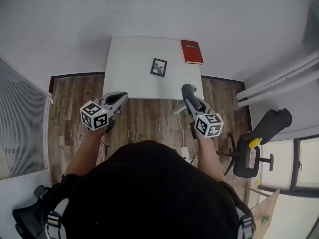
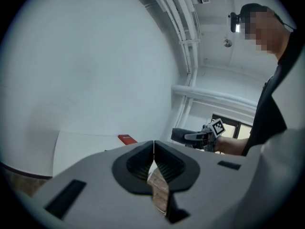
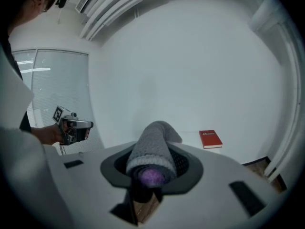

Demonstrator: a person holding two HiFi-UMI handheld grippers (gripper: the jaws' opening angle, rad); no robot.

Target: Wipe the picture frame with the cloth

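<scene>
A small dark picture frame (image 1: 158,67) lies flat near the middle of the white table (image 1: 129,78). My right gripper (image 1: 188,90) hovers over the table's near right edge, shut on a rolled grey cloth (image 3: 153,149) that sticks out past its jaws. My left gripper (image 1: 121,97) hangs by the near left edge with its jaws pressed together and nothing between them (image 2: 153,149). Both grippers are short of the frame. In both gripper views the frame is hidden behind the gripper bodies.
A red book (image 1: 192,51) lies at the table's far right corner. A black office chair (image 1: 259,141) stands on the wood floor to the right. White pipes (image 1: 279,81) run along the right wall, and a cable with a power strip (image 1: 183,151) lies under the table's front.
</scene>
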